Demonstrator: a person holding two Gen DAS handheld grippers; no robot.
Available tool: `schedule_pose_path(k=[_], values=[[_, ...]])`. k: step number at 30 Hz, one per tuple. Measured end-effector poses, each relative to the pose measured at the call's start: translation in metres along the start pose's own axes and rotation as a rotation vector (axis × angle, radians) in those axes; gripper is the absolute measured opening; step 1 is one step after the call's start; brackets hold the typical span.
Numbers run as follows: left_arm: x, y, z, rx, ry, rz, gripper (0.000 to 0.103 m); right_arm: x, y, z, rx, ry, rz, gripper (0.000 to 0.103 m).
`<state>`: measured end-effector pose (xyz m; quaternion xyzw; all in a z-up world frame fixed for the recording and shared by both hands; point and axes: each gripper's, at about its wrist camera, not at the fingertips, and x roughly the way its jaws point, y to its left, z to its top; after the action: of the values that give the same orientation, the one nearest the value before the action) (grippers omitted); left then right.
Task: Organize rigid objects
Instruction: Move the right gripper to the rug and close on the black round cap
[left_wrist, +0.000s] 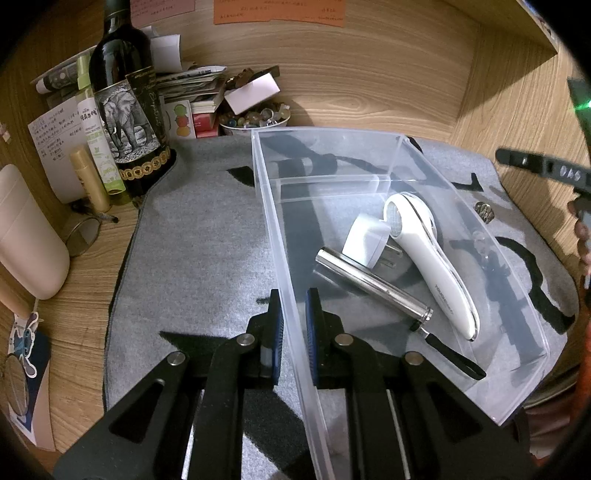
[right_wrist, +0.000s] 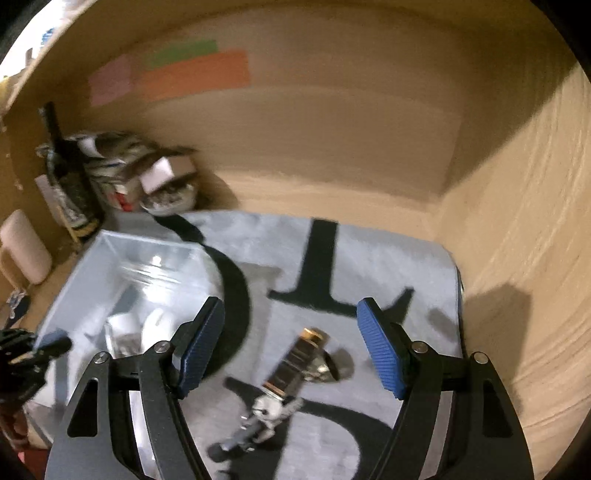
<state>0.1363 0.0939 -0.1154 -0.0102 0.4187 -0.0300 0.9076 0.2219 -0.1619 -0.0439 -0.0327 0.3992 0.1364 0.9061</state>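
Nearest the left wrist camera, the left gripper (left_wrist: 294, 319) is clamped on the near-left wall of the one clear plastic bin (left_wrist: 424, 155), a blue-padded finger on each side of the thin wall. The bin sits on a grey mat (left_wrist: 199, 251) with black markings and has one cross divider toward its far end. In the near compartment lie three things: one white handheld device (left_wrist: 432, 258) with a round perforated head, one white plug adapter (left_wrist: 367, 240) with two metal prongs resting against it, and one silver metal cylinder (left_wrist: 373, 282) with a black strap at its near end. The far compartment holds nothing visible. Beyond the mat's left edge stand one dark bottle (left_wrist: 127, 99) with an elephant label, one bowl of beads (left_wrist: 255, 120) and a pile of papers.

In the right wrist view, blurred throughout, the right gripper (right_wrist: 291, 347) hangs above the mat with its two blue pads spread wide and nothing between them. Below it on the mat lies one dark cylinder with gold bands (right_wrist: 295, 363), a small keychain cluster (right_wrist: 266, 413) at its near end, both outside the bin, which lies to the left. One round metallic piece (right_wrist: 332, 367) rests just beside the cylinder.
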Motion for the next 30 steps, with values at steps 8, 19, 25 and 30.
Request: schedule_pose_path(k=[8, 19, 25, 30], values=[[0.0, 0.001, -0.001, 0.0, 0.0, -0.001, 0.011, 0.039, -0.025, -0.032, 0.036, 0.128, -0.033, 0.072], [0.0, 0.001, 0.0, 0.001, 0.0, 0.0, 0.011, 0.063, -0.043, -0.062, 0.039, 0.242, -0.027, 0.072], [-0.001, 0.004, -0.002, -0.002, 0.0, -0.002, 0.011, 0.071, -0.036, -0.057, 0.002, 0.232, -0.032, 0.063], [-0.001, 0.005, -0.003, -0.001, 0.0, -0.003, 0.011, 0.075, -0.031, -0.055, -0.026, 0.218, -0.011, 0.039]])
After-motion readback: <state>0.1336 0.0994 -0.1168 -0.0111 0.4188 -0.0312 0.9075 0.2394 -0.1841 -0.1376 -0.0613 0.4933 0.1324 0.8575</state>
